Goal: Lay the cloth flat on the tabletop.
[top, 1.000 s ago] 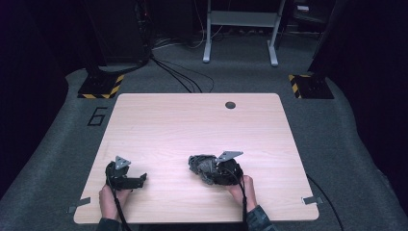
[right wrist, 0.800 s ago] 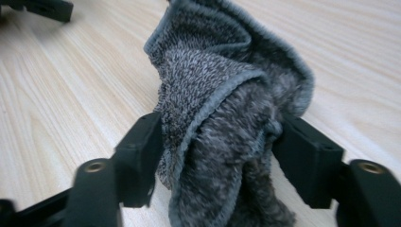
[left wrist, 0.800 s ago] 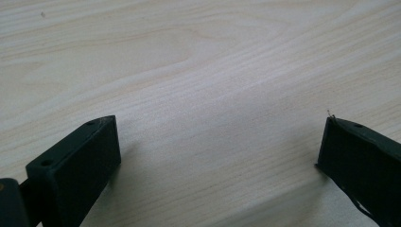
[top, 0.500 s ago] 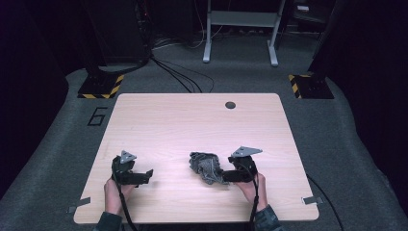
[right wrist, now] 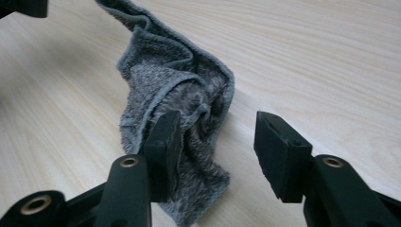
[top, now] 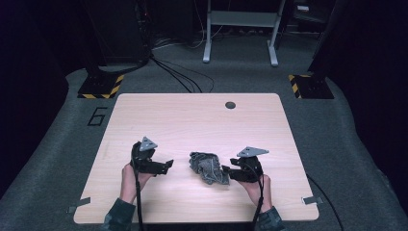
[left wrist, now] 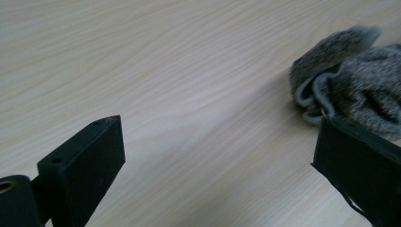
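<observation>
Shifted since a second ago: grey terry cloth [top: 209, 167] now looser and spread a little wider near the front middle of the wooden table [top: 192, 115], crumpled in a heap. Right gripper [right wrist: 215, 137] at its right edge, jaws half spread, just been closing, one pad against a fold, nothing pinched yet; likely feeling for a hem. Left gripper [top: 165, 165] raised and nearer, jaws spread wide and bare, apparently coming for the other side.

Crumpled grey towel [top: 208, 167] on table
</observation>
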Demonstrator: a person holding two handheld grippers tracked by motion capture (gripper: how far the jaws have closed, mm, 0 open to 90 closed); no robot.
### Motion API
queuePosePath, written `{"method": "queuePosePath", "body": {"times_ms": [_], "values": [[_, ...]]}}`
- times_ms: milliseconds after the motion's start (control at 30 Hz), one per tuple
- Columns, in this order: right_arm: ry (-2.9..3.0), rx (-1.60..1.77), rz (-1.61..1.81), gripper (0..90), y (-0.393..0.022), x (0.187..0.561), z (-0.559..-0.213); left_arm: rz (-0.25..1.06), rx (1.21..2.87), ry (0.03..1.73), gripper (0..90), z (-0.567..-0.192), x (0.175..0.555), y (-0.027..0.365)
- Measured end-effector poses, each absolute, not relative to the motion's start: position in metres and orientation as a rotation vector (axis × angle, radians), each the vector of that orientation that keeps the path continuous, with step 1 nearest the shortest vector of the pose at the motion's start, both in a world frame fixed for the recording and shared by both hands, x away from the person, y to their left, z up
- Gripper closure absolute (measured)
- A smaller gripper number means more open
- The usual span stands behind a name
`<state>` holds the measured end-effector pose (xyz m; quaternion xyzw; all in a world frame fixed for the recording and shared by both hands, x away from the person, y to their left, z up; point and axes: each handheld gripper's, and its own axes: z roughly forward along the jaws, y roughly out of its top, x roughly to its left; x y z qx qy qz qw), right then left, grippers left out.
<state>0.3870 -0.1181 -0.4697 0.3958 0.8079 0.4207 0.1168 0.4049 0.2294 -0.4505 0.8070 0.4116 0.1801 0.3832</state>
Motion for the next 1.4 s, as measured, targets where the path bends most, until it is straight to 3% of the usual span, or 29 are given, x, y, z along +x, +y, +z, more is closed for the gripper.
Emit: {"method": "queuePosePath", "body": {"times_ms": [400,600,800,900,1033,1400], "values": [[2.445,1.133,1.208,56.1,-0.107,0.377,-0.478,0.426,2.108,0.911,11.7,-0.441,0.413,0.184],[2.485,1.15,1.175,59.6,-0.1,0.38,-0.486,0.4,2.128,0.879,24.3,-0.444,0.42,0.168],[2.528,1.124,1.13,69.9,-0.095,0.383,-0.494,0.394,2.151,0.862,54.7,-0.456,0.425,0.161],[2.529,1.132,1.117,80.6,-0.094,0.382,-0.494,0.401,2.159,0.861,69.1,-0.461,0.424,0.16],[2.503,1.101,1.111,84.8,-0.096,0.381,-0.491,0.424,2.158,0.855,80.8,-0.465,0.423,0.164],[2.418,1.137,1.081,86.1,-0.111,0.382,-0.479,0.449,2.138,0.881,85.3,-0.465,0.42,0.176]]}}
